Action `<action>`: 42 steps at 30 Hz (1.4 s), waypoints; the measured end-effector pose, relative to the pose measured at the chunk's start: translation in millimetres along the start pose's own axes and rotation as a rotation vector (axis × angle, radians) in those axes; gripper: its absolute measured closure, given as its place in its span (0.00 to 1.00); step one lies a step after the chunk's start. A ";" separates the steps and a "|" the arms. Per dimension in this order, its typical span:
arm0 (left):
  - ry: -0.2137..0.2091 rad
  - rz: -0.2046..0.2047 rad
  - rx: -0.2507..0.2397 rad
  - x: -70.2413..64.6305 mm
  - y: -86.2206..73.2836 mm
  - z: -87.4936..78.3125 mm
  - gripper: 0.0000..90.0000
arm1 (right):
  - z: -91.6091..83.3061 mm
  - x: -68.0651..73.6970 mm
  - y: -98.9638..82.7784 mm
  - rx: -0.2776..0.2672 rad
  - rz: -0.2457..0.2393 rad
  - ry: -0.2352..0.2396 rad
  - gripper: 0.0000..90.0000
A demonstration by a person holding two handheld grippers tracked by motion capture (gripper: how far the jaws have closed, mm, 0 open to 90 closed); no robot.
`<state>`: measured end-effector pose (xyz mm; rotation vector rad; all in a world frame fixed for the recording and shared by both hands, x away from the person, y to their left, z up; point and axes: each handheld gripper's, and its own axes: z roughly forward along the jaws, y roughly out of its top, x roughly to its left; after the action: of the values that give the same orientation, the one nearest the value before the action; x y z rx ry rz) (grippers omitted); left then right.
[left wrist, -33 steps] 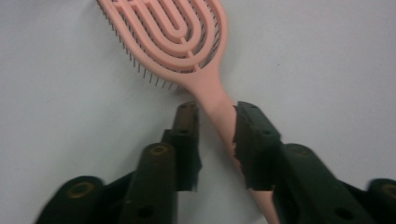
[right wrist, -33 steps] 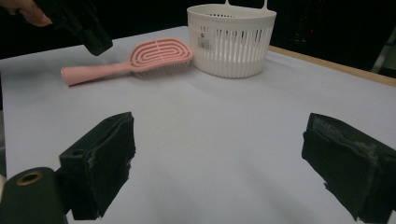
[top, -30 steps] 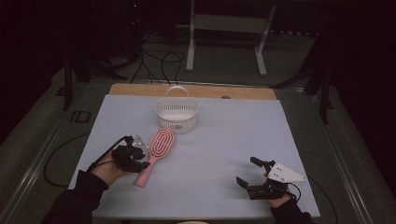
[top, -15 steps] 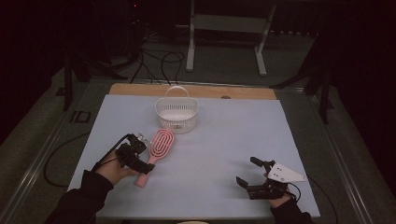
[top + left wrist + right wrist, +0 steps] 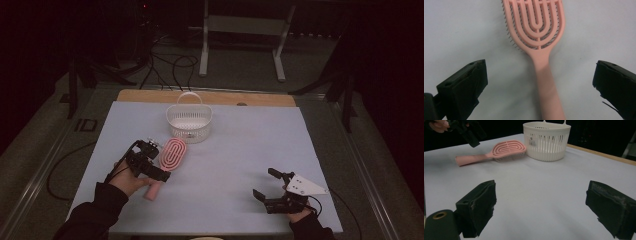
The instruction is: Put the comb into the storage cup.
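1. Left gripper is hovering over the pink hairbrush handle, jaws spread wide, touching nothing.
2. Hairbrush is lying just beside the white basket.
3. Right gripper, well apart from the basket, is gaping, empty.

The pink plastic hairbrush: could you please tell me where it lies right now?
In the high view, the pink plastic hairbrush lies left of centre on the table, just in front of the white slatted basket, its handle between the open left gripper's jaws.

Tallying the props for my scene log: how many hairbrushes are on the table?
1. The pink hairbrush lies flat on the table's left side, just in front of the white basket, its handle between the open left gripper jaws. The basket's inside is partly hidden.
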<state>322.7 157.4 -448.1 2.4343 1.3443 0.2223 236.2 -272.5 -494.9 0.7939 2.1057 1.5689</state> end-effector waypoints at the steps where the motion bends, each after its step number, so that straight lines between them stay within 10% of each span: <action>1: 0.002 -0.007 0.007 -0.4 0.7 0.6 0.01 | 0.1 0.0 -0.1 0.000 0.001 0.000 0.10; 12: 0.017 -0.026 0.066 -9.7 9.3 8.6 0.01 | 0.4 0.5 -0.1 0.000 0.002 0.001 0.10; 42: 0.048 -0.082 0.144 -5.9 6.9 38.1 0.55 | -1.5 1.0 0.5 -0.005 -0.002 -0.003 0.10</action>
<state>336.4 140.4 -480.6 2.4981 1.5259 0.1699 234.6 -272.8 -494.0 0.7924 2.0990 1.5698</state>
